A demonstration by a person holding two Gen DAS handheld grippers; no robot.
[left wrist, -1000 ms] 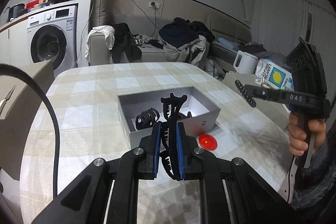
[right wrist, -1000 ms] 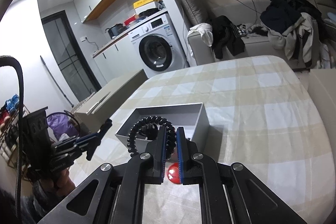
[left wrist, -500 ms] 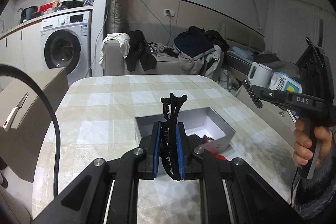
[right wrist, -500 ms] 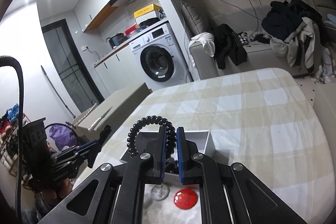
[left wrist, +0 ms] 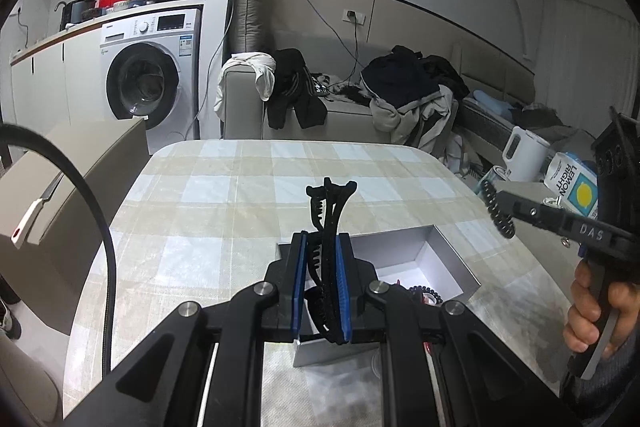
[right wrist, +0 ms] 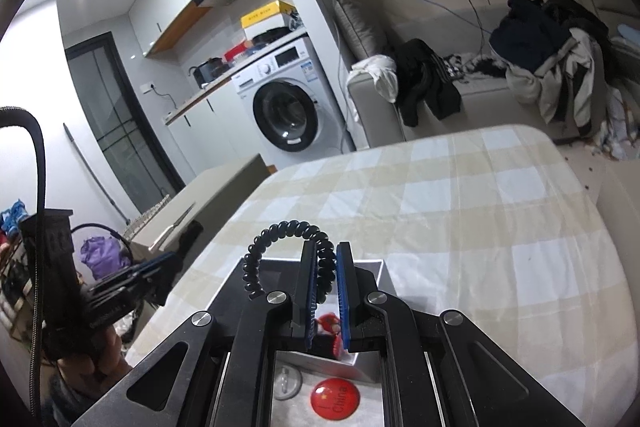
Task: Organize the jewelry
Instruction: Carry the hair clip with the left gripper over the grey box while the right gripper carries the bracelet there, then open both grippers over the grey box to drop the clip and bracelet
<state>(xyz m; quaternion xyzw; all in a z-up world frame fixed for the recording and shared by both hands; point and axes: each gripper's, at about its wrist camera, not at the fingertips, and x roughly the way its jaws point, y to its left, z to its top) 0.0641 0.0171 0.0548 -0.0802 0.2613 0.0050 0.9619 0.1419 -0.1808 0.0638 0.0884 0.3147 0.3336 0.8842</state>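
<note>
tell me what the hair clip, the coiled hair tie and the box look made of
Hair clip: probably matte black plastic, with rigid moulded teeth.
Coiled hair tie: likely glossy black plastic, a phone-cord spiral with highlights.
Box: apparently card, with thin, sharply folded walls, silver-grey outside, white inside.

washer: white front-loader (left wrist: 150, 75), far left
sofa: beige (left wrist: 344, 123), far, clothes pile (left wrist: 412, 87) on it
kettle: white (left wrist: 522, 153), far right
carton: lemon print (left wrist: 576, 185), right

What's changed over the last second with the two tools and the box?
Both tools have lifted and pulled back: the gray box now sits lower and nearer in each view. Nothing was released. The left tool remains shut on the black hair claw, the right tool on the spiral hair tie.
</note>
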